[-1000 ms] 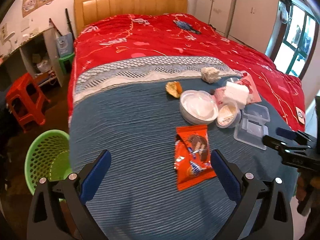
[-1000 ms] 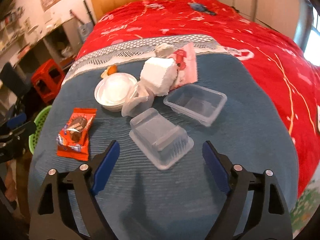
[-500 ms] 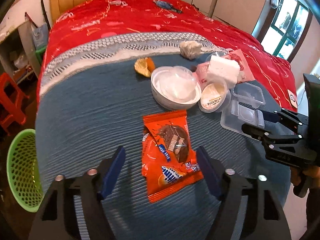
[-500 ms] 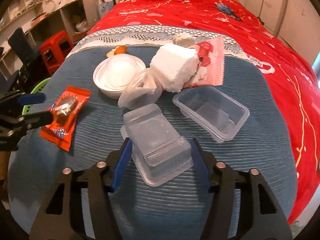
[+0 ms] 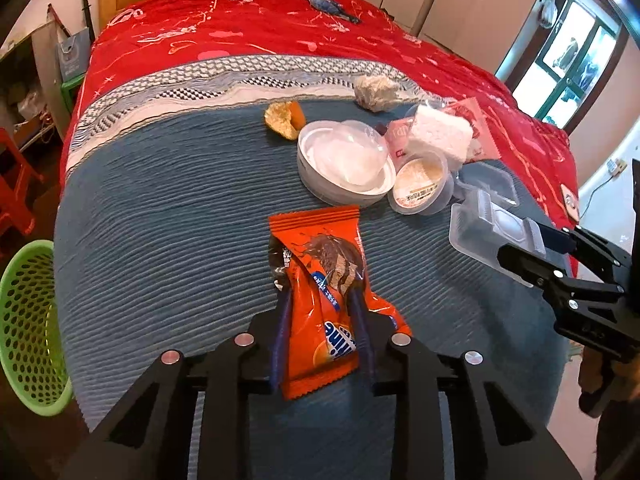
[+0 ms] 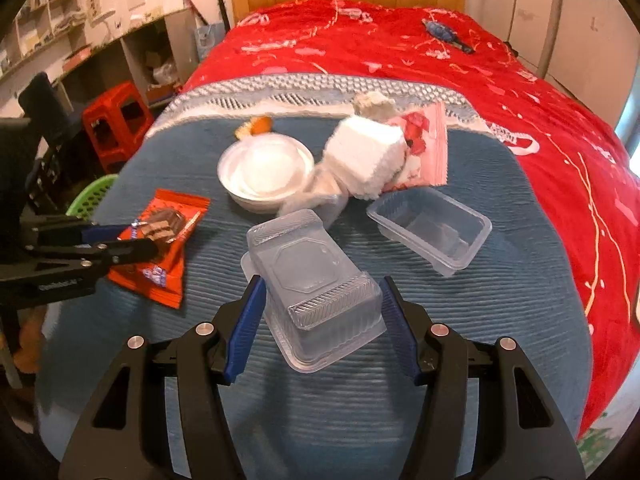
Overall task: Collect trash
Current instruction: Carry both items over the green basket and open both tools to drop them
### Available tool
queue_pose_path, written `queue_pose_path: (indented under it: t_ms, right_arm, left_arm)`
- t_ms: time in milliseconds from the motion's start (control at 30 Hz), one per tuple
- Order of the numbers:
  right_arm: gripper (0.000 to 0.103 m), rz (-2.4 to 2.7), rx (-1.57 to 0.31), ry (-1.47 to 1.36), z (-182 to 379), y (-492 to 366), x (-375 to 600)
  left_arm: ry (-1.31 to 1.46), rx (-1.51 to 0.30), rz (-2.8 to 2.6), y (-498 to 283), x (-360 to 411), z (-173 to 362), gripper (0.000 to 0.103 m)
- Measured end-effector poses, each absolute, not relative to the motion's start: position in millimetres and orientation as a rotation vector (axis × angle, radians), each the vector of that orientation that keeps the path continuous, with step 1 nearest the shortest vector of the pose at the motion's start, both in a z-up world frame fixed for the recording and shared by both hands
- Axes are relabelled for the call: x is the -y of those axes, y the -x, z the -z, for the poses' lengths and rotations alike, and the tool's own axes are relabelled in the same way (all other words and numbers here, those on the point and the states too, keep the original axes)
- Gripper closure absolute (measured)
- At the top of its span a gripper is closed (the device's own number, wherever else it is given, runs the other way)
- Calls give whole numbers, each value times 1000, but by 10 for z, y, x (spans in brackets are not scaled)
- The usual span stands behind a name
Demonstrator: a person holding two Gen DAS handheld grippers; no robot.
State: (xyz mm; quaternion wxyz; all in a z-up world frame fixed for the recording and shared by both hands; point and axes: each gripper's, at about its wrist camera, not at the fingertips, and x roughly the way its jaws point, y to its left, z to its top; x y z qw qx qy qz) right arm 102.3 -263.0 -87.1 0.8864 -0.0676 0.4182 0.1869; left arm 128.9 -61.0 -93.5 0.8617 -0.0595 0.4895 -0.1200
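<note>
While the left tool (image 5: pixel 320 300) is pinching the orange snack wrapper (image 5: pixel 320 280) lying on the bed's blue blanket (image 5: pixel 160 220), the right tool (image 6: pixel 322 312) is straddling an upturned clear plastic container (image 6: pixel 308 280), fingers apart and just beside its walls. A green basket (image 5: pixel 24 332) is sitting beside the bed.

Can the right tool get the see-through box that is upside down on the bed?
Probably yes. The right tool already has its fingers on both sides of the upside-down box, and nothing sits between them. The other clear box lies apart, out of the way.
</note>
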Motion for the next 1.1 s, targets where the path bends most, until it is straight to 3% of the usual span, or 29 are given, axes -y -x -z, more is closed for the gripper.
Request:
queue_pose_path:
  t_ms: [267,567,1100]
  right_arm:
    - [45,-438,-825,93,619,-830,2316]
    - [45,-577,-798,108,432,-732,1483]
    - [45,-765,-901,186,729,-887,-275]
  left_arm:
    - [184,-945,220,-958,180,614,79]
    - [251,-863,33,-629,-806,376,79]
    - [361,-970,-360,-517,-2631,1059,78]
